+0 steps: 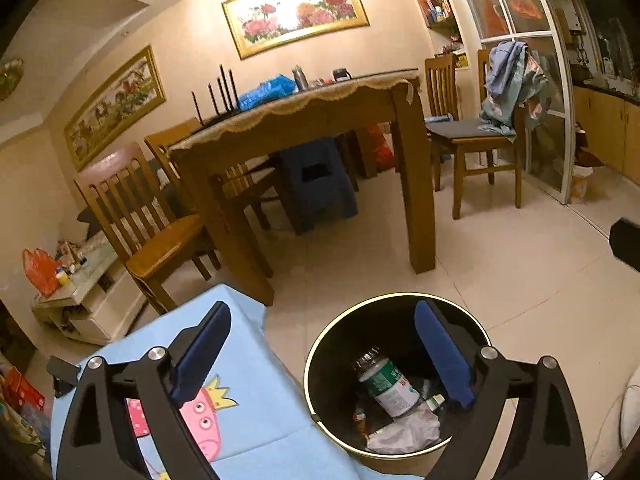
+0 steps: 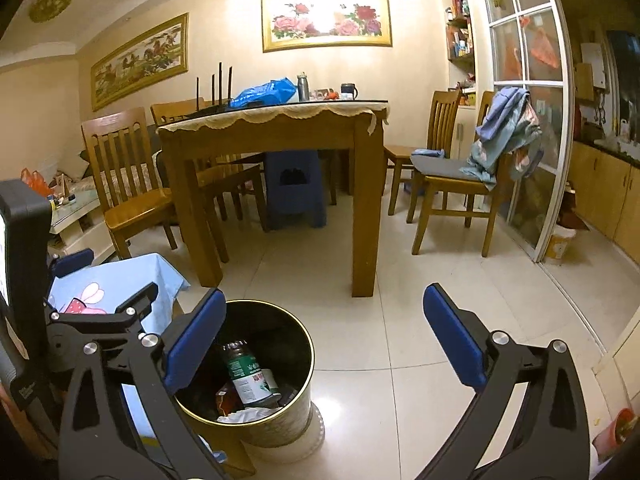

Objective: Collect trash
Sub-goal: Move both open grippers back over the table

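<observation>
My left gripper (image 1: 320, 356) is spread wide and holds nothing, right gripper (image 2: 324, 344) likewise wide and bare; trash sits in the round black bin (image 2: 280, 428) just below: a plastic bottle (image 1: 388, 384) with a green label, glossy and cylindrical, lying tilted on crumpled white paper (image 1: 404, 432); risk: my left gripper's right-hand finger hangs over the rim, so a careless swing could clip the thin gold-edged wall and tip the light bin; soft blue cartoon cloth (image 1: 248, 360) beside it could snag a finger; further off, glossy floor tiles (image 2: 400, 280), then the hard wooden dining table (image 2: 280, 136).
</observation>
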Motion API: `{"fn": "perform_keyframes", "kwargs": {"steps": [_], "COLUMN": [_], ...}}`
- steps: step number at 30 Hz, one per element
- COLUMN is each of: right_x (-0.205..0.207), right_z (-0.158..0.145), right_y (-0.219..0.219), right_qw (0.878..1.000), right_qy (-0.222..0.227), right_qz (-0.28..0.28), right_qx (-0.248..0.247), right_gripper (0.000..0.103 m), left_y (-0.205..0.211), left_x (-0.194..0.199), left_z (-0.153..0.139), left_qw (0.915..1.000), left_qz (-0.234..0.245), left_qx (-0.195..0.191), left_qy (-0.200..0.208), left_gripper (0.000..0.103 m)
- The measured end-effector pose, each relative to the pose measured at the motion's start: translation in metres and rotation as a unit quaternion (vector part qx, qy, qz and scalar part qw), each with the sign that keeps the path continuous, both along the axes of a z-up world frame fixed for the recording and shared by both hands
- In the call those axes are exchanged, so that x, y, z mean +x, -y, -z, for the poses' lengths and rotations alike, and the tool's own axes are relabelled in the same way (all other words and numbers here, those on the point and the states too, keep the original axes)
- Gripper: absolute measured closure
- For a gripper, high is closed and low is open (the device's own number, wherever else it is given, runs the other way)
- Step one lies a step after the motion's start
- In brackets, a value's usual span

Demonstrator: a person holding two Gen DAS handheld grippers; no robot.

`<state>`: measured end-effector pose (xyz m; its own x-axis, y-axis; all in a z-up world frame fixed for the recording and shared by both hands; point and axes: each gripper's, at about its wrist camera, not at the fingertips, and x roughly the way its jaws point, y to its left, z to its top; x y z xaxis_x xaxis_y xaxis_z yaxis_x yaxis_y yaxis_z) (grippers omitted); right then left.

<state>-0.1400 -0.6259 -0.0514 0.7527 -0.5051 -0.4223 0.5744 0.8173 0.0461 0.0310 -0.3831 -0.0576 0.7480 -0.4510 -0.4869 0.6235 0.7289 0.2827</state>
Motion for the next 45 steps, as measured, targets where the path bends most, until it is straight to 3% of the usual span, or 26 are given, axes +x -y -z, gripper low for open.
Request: {"fn": "perform_keyframes", "kwargs": {"steps": [11, 19, 24, 28, 32, 39, 43, 45], "right_x": [0.005, 0.028, 0.059, 0.089, 0.116, 0.157, 0.2, 0.231], "right_z": [-0.026, -0.049, -0.052, -0.048, -0.041, -0.033, -0.004, 0.024], "right_y": [-0.053, -0.12, -0.178, -0.231, -0.275, -0.347, -0.352, -0.352], "right_qw": [0.999, 0.996, 0.99, 0.984, 0.977, 0.964, 0.948, 0.925], "right_qy": [0.0, -0.006, -0.038, -0.073, -0.097, -0.127, -0.164, -0.177], "right_qz": [-0.028, -0.073, -0.106, -0.127, -0.142, -0.176, -0.254, -0.336], "right_qx": [-0.034, -0.06, -0.082, -0.105, -0.13, -0.152, -0.102, -0.031], "right_gripper": [0.006, 0.006, 0.006, 0.006, 0.006, 0.006, 0.006, 0.006], "left_y": [-0.049, -0.107, -0.157, -0.208, -0.271, -0.345, -0.395, -0.42], "left_x": [-0.006, 0.0, 0.011, 0.032, 0.053, 0.067, 0.08, 0.088], "left_z": [-0.017, -0.033, -0.029, -0.018, -0.006, 0.014, 0.037, 0.05], "left_qw": [0.9989, 0.9948, 0.99, 0.9812, 0.9668, 0.9497, 0.9335, 0.9241], "left_qz": [-0.03, -0.075, -0.113, -0.169, -0.231, -0.3, -0.344, -0.36], "left_qx": [-0.036, -0.069, -0.083, -0.087, -0.095, -0.08, -0.075, -0.083], "left_qy": [-0.006, -0.006, -0.016, -0.037, -0.054, -0.04, -0.066, -0.096], "left_gripper": [0.012, 0.008, 0.007, 0.007, 0.007, 0.007, 0.007, 0.007]}}
